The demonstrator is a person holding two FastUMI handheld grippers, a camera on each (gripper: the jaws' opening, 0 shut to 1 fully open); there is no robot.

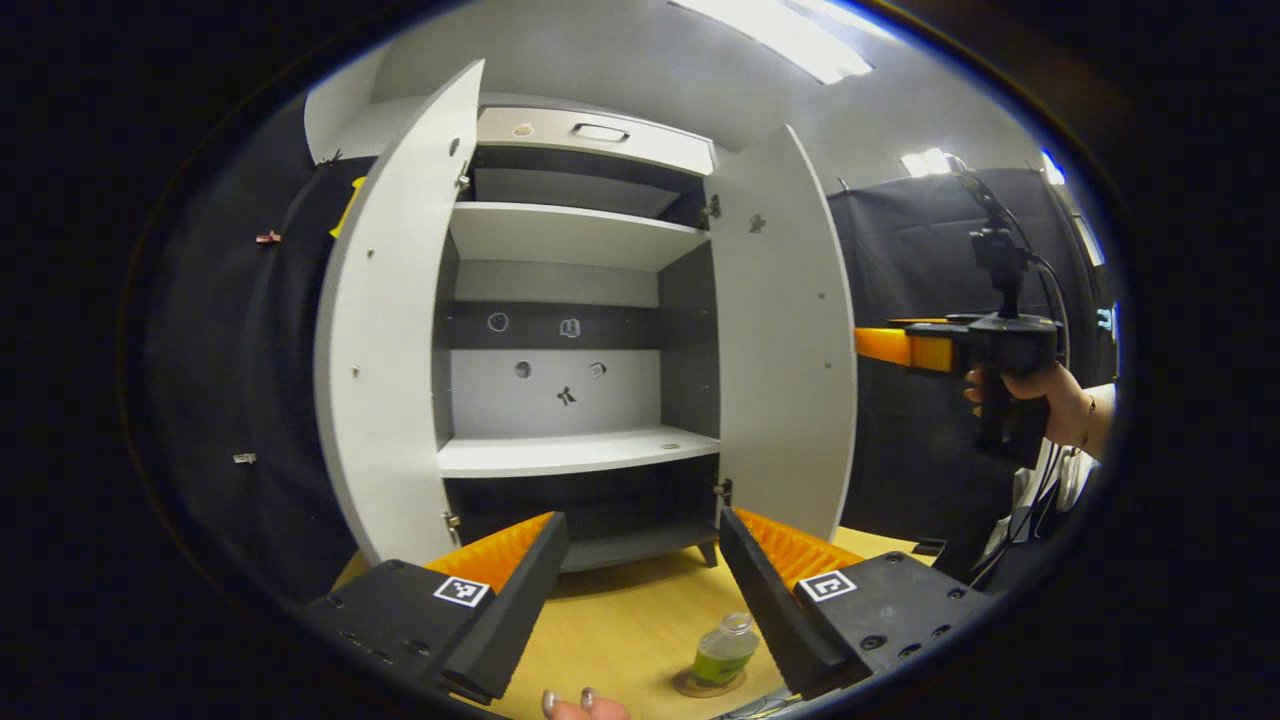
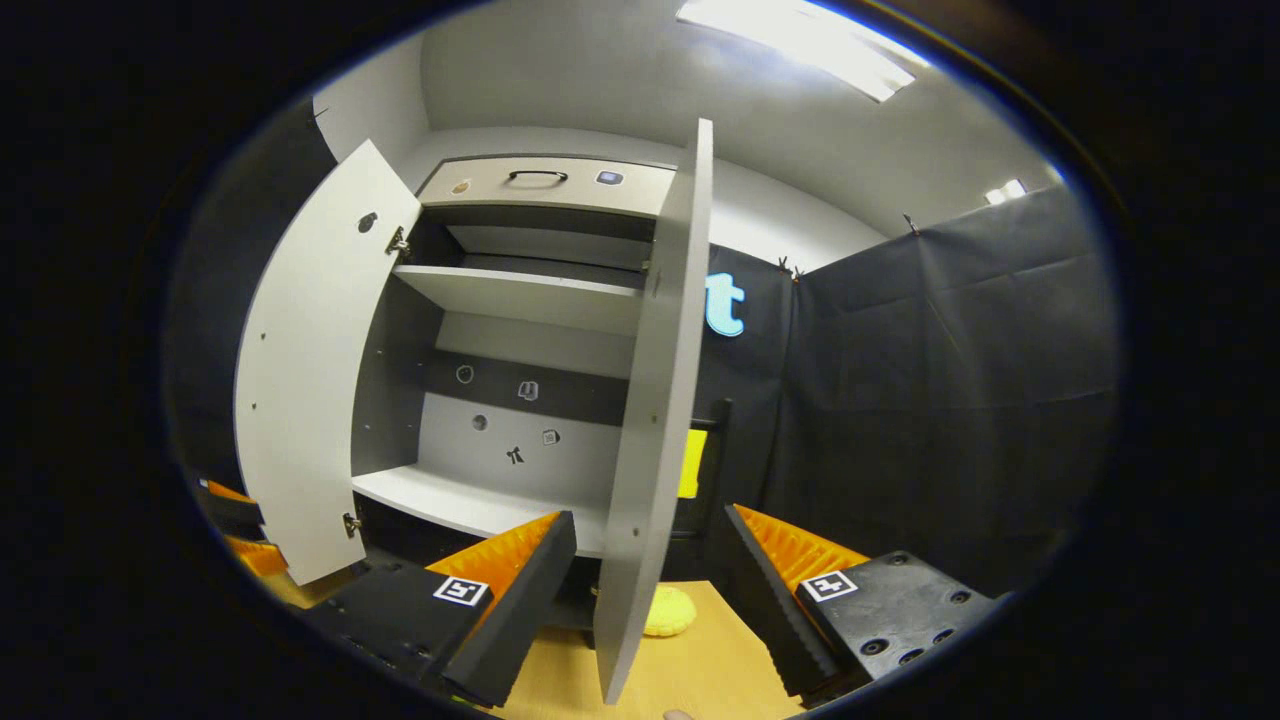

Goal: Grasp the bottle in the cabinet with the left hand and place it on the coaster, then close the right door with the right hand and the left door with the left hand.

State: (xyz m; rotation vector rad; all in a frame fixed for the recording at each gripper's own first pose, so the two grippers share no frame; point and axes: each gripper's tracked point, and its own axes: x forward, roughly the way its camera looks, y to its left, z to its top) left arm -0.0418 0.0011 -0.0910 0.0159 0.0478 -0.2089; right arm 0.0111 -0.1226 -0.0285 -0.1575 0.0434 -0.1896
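Observation:
In the left gripper view, a small clear bottle (image 1: 726,648) with green liquid stands upright on a round coaster (image 1: 706,687) on the wooden table, just inside my left gripper's right finger. My left gripper (image 1: 642,520) is open, holds nothing and faces the open cabinet (image 1: 575,455). Both doors stand open: the left door (image 1: 385,340) and the right door (image 1: 785,340). My right gripper (image 1: 872,345), held by a hand, is at the right door's outer face. In the right gripper view, my right gripper (image 2: 650,515) is open, with the right door's edge (image 2: 655,400) between its fingers.
The cabinet shelves (image 1: 570,237) are bare, and a drawer with a handle (image 1: 600,131) sits on top. A yellow object (image 2: 668,611) lies on the table (image 1: 620,620) behind the right door. Black cloth walls (image 2: 950,400) close in the booth. Fingertips (image 1: 585,704) show at the bottom edge.

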